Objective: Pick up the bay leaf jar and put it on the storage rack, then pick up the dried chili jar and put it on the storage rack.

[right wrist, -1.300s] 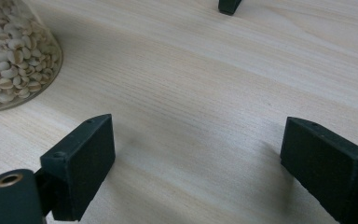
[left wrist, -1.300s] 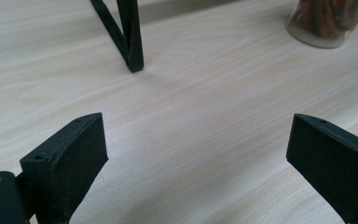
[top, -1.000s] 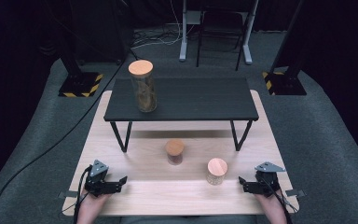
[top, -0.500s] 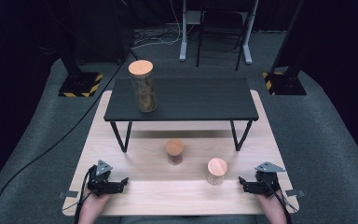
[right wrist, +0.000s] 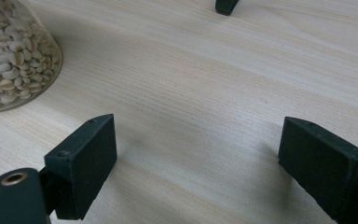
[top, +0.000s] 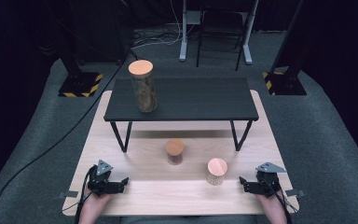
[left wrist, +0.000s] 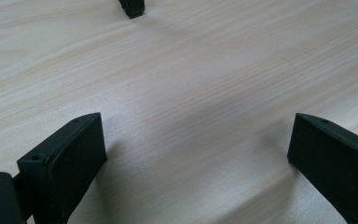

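- Your left gripper [top: 119, 185] rests on the wooden board [top: 140, 196], its jaws wide and just opened further, with bare wood between them.
- The tall jar [top: 142, 87] stands on the black table [top: 200, 100], well beyond that gripper.
- The brown-filled jar [top: 174, 152] stands upright between both grippers, ahead of them.
- The small bean jar [top: 216, 171] stands upright just left of and slightly ahead of your right gripper [top: 245, 184]; the right hand is nearer.
- Your right gripper's jaws gape, having just narrowed a little, gripping nothing; reach left for the bean jar.
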Demonstrator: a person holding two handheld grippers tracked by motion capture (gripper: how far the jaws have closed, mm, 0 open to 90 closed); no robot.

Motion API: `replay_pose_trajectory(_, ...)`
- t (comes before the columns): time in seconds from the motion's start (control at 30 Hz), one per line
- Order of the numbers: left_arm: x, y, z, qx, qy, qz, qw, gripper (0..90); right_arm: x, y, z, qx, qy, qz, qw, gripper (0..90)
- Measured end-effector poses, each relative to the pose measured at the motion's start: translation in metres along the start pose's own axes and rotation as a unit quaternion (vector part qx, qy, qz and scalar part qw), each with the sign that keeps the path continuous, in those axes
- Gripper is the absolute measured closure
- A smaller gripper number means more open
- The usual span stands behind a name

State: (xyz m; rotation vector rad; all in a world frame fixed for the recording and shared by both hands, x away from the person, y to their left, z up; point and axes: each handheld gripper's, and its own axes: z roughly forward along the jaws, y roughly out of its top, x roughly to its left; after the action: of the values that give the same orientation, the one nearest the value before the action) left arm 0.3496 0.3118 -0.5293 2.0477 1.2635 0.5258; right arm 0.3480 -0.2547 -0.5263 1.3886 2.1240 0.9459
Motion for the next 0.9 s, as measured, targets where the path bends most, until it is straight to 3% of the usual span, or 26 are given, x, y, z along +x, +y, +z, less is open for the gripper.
replay_pose_trajectory(0.1,0.0,0.0,0.0,0.001,0.0,0.0,1.0,3.2,0.0,0.0,-0.002,-0.007,0.009,0.01,0.9999,10.9)
replay_pose_trajectory(0.23,0.0,0.001,0.001,0.001,0.001,-0.001,1.0,2.9,0.0,0.004,-0.008,-0.025,0.004,0.011,0.9996,10.9)
replay_pose_trajectory(0.9,-0.001,0.0,0.0,0.002,0.0,0.0,1.0,2.6,0.007,0.018,-0.025,-0.059,0.013,0.019,0.998,10.8)
